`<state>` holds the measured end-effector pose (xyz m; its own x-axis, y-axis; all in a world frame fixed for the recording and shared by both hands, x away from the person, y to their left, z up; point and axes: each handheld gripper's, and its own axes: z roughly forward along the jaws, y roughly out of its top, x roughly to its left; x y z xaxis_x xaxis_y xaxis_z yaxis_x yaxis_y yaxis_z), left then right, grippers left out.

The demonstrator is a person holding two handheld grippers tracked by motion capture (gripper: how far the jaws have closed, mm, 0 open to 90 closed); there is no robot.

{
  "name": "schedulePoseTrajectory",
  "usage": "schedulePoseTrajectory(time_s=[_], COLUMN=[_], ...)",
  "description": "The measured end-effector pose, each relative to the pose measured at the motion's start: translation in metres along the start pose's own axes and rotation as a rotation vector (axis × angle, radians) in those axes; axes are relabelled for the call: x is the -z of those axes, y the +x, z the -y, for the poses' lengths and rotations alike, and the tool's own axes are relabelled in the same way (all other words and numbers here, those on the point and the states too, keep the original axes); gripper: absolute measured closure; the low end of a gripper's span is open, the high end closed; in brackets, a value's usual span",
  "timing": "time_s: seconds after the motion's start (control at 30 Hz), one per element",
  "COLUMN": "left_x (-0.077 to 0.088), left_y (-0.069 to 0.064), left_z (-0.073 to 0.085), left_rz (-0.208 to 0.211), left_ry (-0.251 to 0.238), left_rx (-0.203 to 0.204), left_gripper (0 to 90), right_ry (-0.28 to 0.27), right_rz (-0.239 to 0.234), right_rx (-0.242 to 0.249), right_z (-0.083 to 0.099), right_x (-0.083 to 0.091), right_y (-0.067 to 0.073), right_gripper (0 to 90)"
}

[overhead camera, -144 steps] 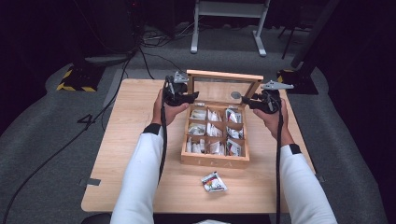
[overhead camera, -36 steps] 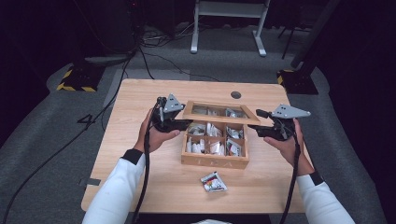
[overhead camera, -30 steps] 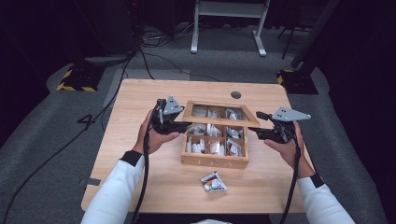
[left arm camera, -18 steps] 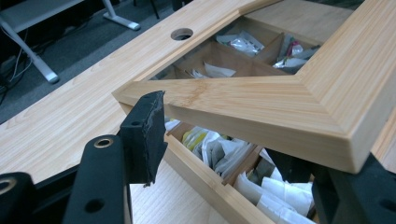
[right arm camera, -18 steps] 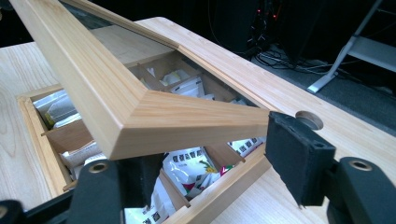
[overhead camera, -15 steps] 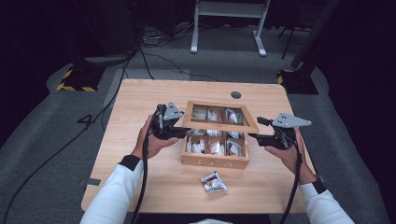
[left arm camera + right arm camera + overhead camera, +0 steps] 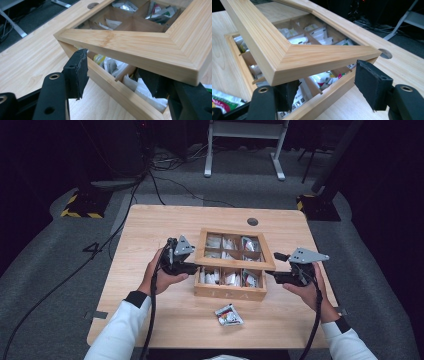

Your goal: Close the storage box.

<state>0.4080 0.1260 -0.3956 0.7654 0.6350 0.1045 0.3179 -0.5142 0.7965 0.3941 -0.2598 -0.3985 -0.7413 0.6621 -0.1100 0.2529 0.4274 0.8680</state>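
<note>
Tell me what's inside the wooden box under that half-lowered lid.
Packets fill the wooden box's divided compartments, seen through the lid frame. Packet labels and what lies beneath them are hidden.

A small packet (image 7: 229, 314) lies on the wooden surface (image 7: 150, 230) at the lower middle of the frame, printed in white, red and green. A round hole (image 7: 252, 221) sits in the surface near its far edge. On the grey floor (image 7: 45, 270), black cables (image 7: 150, 175) run at the upper left, beside a yellow-black striped base (image 7: 80, 207). A white frame stand (image 7: 245, 145) is at the top middle.
</note>
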Motion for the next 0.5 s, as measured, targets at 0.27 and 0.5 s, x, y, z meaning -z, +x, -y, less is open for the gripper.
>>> schedulePoseTrajectory(time_s=[0.27,0.5], left_x=[-0.001,-0.003], left_y=[-0.004,-0.005], left_z=[0.008,0.013], left_rz=[0.006,0.023], left_ry=[0.013,0.020], left_rx=[-0.008,-0.006], left_gripper=[41.7,41.4], right_ry=[0.010,0.021], right_rz=[-0.003,-0.026], right_rx=[0.009,0.022], right_z=[0.008,0.012], right_x=[-0.001,0.001], right_y=[0.005,0.009], right_gripper=[36.4,35.9])
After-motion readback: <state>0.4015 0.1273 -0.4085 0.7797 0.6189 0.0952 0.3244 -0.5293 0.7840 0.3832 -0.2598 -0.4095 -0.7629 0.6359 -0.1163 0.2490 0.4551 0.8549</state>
